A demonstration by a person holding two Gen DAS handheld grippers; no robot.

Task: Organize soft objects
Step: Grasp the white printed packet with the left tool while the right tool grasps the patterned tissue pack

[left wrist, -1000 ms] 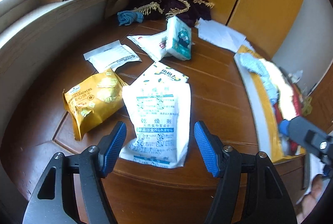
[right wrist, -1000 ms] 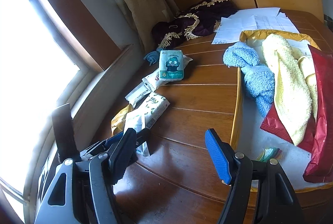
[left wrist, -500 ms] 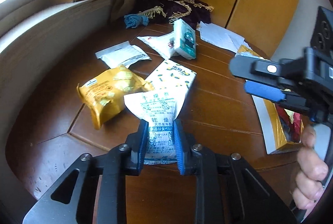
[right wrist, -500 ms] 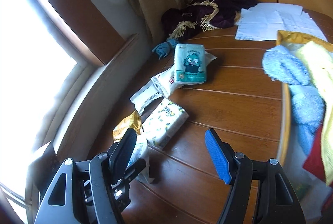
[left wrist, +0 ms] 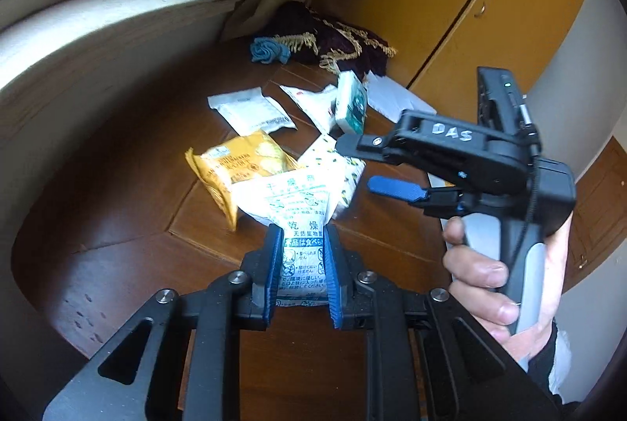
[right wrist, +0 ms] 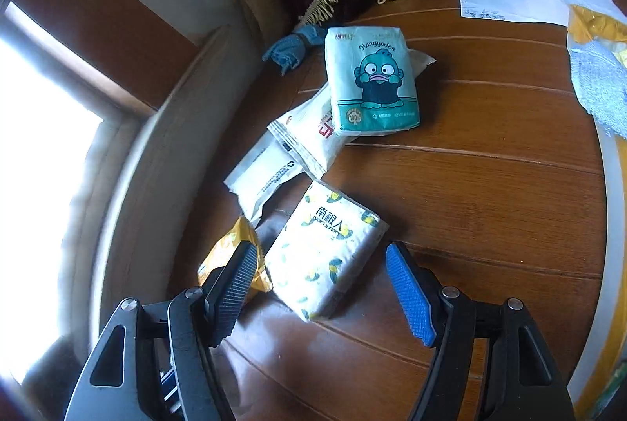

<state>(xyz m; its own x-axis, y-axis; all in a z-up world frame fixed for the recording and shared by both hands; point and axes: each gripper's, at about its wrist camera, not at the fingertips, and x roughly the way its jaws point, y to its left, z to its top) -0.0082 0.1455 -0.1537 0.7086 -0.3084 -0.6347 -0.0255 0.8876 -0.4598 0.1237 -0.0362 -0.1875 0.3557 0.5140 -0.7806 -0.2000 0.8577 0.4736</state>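
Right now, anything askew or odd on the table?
Yes. The teal tissue pack lies propped on a white pouch rather than flat on the table. The packets sit in a loose overlapping heap. The left gripper pinches the white desiccant bag, crumpling it. No spills or tears visible.

We see our left gripper point(left wrist: 301, 270) built of black plastic arms with triangular cut-outs, silver screws at the joints and ribbed blue pads point(left wrist: 273, 274) on the fingers. Our right gripper point(right wrist: 321, 297) matches it: one pad point(right wrist: 411, 297) shows blue, the other looks dark in shadow. Its black body bears "DAS" in white, a green light, a thin black cable and a grey grip. The hand point(left wrist: 493, 288) on it ends in what seems a dark sleeve.
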